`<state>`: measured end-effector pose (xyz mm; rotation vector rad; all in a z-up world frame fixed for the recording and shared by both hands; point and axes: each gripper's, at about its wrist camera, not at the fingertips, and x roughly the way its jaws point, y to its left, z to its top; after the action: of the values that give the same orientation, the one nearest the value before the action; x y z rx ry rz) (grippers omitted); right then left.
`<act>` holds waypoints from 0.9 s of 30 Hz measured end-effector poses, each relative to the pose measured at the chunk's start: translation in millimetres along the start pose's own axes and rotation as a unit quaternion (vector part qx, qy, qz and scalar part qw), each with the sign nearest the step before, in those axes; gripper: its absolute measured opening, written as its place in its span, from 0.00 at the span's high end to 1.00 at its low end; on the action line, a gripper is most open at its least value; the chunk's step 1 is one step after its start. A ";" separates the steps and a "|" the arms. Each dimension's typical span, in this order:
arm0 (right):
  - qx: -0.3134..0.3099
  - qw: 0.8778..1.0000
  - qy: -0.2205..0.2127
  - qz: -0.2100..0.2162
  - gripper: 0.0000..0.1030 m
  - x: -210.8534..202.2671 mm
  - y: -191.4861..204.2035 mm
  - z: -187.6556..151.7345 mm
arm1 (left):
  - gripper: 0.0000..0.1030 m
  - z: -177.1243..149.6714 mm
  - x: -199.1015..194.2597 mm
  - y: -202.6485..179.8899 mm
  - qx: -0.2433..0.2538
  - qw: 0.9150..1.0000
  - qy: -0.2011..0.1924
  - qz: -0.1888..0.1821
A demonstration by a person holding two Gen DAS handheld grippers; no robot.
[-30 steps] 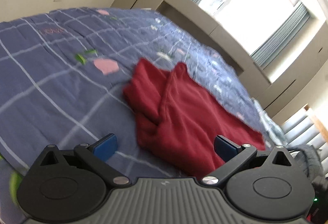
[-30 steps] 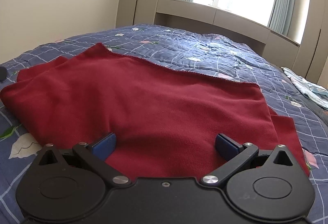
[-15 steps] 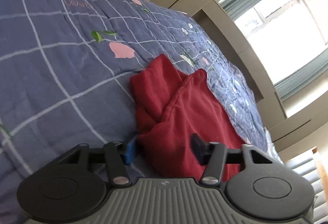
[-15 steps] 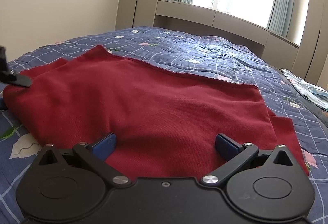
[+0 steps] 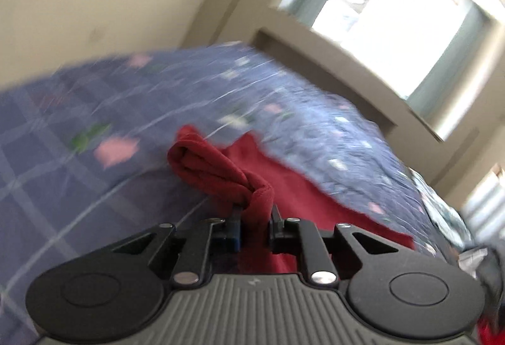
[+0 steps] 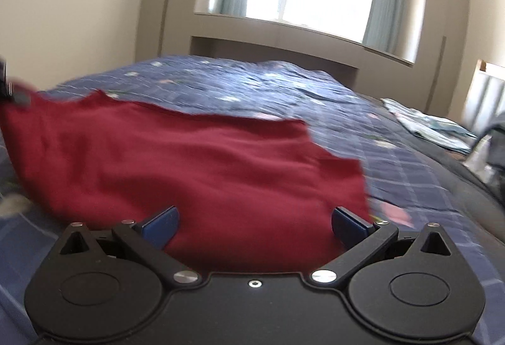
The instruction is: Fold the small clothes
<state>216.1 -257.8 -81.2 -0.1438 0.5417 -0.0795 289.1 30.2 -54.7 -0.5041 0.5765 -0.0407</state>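
A dark red garment lies spread on a blue checked quilt. In the left wrist view my left gripper is shut on a bunched edge of the red garment and lifts it off the quilt. In the right wrist view my right gripper is open, with its blue pads low over the near part of the garment. The left gripper's tip shows at the garment's far left corner.
A folded light blue cloth lies at the bed's right side. A windowsill ledge and window stand behind the bed. Dark objects sit at the far right edge. The wall is on the left.
My left gripper has closed on the garment's edge and raised it, bunching the cloth. The right gripper has stayed open and its view has tilted upward; the garment's right edge has shifted.
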 end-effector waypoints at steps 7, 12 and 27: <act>-0.006 0.998 -0.005 -0.056 0.01 -33.9 -39.3 -26.3 | 0.86 7.6 -7.6 -110.0 0.160 0.978 -0.006 -0.133; -0.010 0.996 0.021 -0.087 0.01 -47.6 -64.5 -41.5 | 0.86 -17.9 -4.8 -189.5 0.259 0.939 0.034 -0.223; 0.108 0.983 0.065 -0.137 0.01 -65.5 -141.8 -72.5 | 0.85 -121.2 19.9 -233.6 0.340 0.900 0.155 -0.222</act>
<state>117.2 -398.7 -87.1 -0.0001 0.6368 -0.4160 265.1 -232.4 -43.1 0.0726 0.7022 -0.7488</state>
